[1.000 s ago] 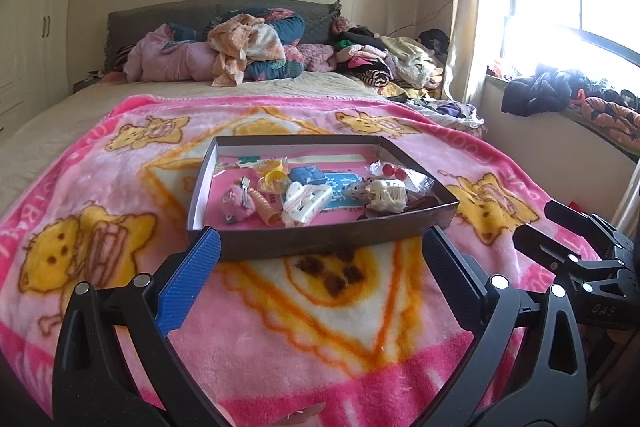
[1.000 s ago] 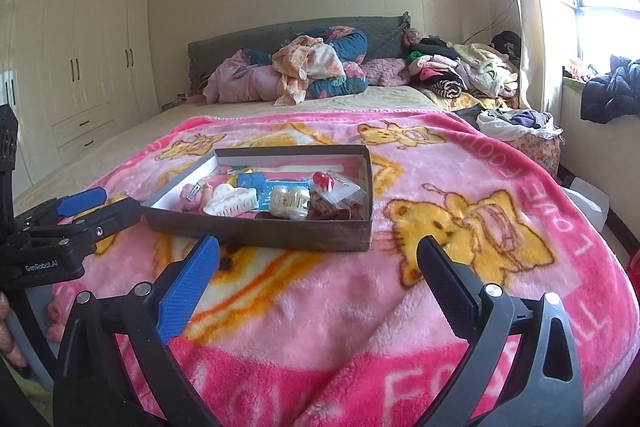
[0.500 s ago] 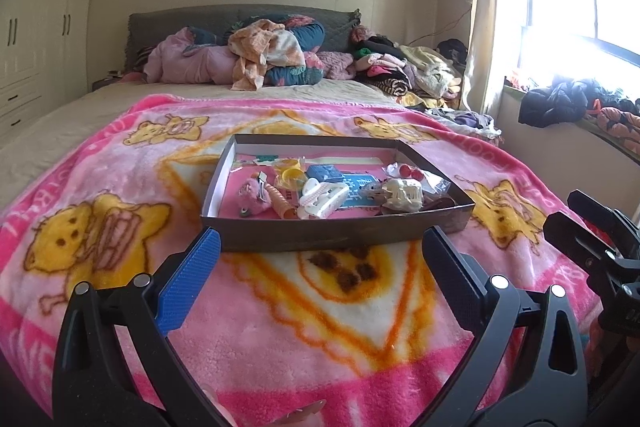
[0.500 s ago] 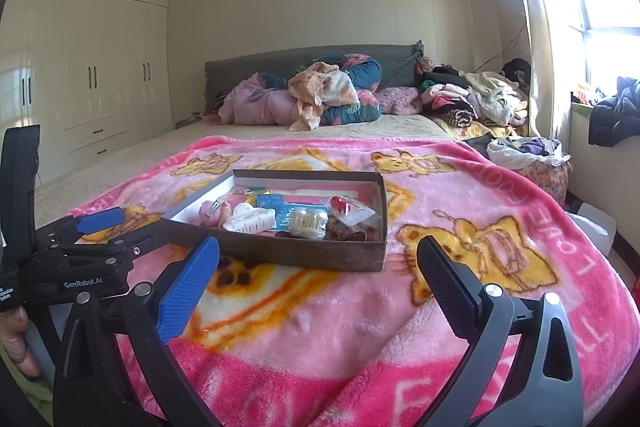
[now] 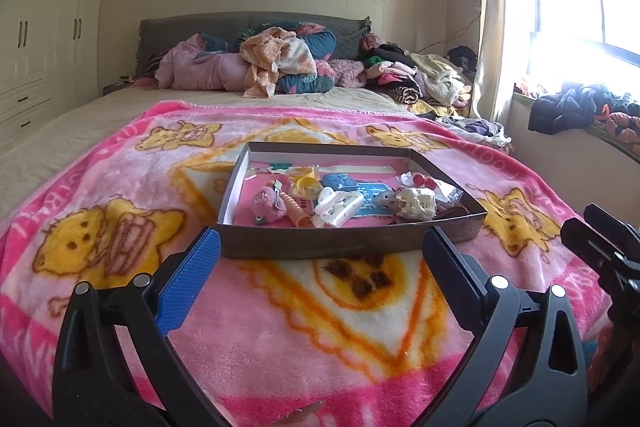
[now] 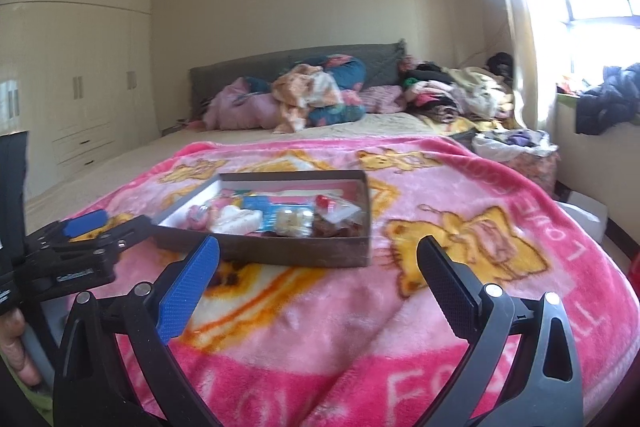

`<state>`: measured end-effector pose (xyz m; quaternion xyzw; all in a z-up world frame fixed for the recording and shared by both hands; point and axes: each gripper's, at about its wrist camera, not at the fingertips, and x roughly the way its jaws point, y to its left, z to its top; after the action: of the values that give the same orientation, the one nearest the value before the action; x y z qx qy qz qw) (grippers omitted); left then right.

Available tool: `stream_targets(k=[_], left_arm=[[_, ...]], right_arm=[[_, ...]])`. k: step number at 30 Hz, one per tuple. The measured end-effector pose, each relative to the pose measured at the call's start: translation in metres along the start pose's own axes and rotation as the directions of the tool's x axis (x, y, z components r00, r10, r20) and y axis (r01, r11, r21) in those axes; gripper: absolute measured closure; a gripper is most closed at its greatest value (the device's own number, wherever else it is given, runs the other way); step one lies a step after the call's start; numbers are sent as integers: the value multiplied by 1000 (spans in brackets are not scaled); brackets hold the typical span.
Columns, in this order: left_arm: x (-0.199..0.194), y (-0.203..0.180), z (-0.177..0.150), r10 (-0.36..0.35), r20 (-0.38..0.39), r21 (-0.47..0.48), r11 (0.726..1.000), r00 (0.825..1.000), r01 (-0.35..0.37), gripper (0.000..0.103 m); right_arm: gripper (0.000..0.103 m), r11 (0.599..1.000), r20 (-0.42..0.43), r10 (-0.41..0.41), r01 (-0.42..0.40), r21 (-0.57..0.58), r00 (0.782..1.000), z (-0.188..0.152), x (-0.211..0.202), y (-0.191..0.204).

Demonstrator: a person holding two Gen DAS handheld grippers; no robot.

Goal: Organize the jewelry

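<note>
From the left wrist we see our left gripper point(image 5: 320, 279) with fingers spread wide and empty, short of the shallow cardboard box point(image 5: 348, 247) on the pink blanket point(image 5: 120, 187). Inside lie a white claw clip point(image 5: 335, 205), a fuzzy pink hair clip point(image 5: 269, 205) and small bagged pieces point(image 5: 436, 187); we judge them light, the claw clip stiff and best pinched across its body.

From the right wrist, our right gripper point(image 6: 318, 281) is likewise spread and empty, near the box's front wall point(image 6: 296, 254). The bags look slippery.
</note>
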<state>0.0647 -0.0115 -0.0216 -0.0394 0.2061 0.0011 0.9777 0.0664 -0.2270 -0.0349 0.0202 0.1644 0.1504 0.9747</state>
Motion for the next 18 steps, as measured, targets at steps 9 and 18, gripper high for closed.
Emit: stream_targets(k=[9,18], left_arm=[[1,1,-1,16,0,5,1000,1000,-16,11],[1,2,-1,16,1,4,1000,1000,-16,11]], right_arm=[[6,1000,-14,-6,6,9,1000,-3,1,-3],[6,1000,-27,-2,2,3,1000,-5,2,-1]])
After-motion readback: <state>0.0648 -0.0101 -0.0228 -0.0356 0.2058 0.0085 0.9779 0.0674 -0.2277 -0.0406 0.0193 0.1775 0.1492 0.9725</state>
